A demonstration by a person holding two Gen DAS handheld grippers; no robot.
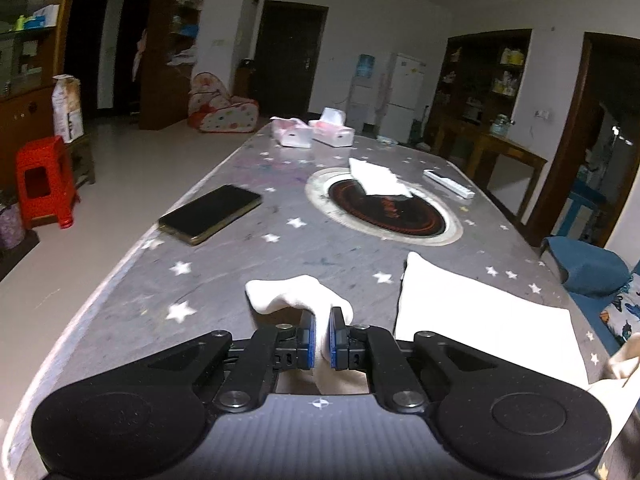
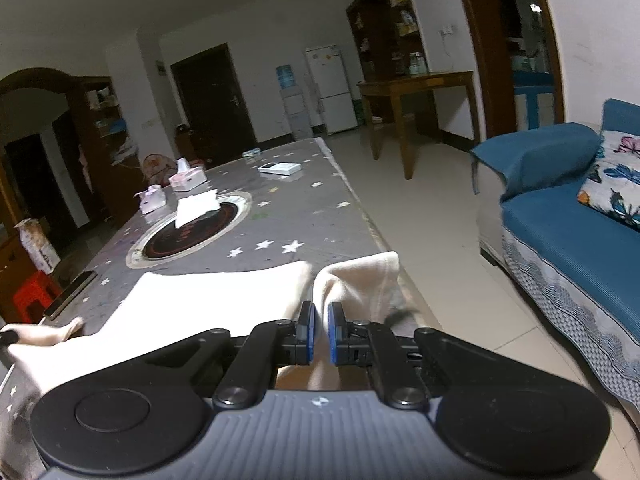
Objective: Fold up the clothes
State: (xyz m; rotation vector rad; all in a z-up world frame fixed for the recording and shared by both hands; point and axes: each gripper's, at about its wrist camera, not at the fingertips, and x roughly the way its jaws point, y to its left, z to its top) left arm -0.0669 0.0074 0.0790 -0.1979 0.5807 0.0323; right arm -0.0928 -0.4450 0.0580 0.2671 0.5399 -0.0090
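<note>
cloth (image 2: pixel 208 300): near table (image 1: pixel 240 264) end, this side of hotplate (image 1: pixel 384 210) | left gripper (image 1: pixel 321 336) pinches one corner, right gripper (image 2: pixel 321 334) another | judged light, limp, droopy: grip hems, keep taut

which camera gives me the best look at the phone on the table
The left wrist view. The dark phone lies flat and fully visible on the starry table, left of the round hotplate. In the right wrist view only a dim sliver shows at the table's left edge.
</note>
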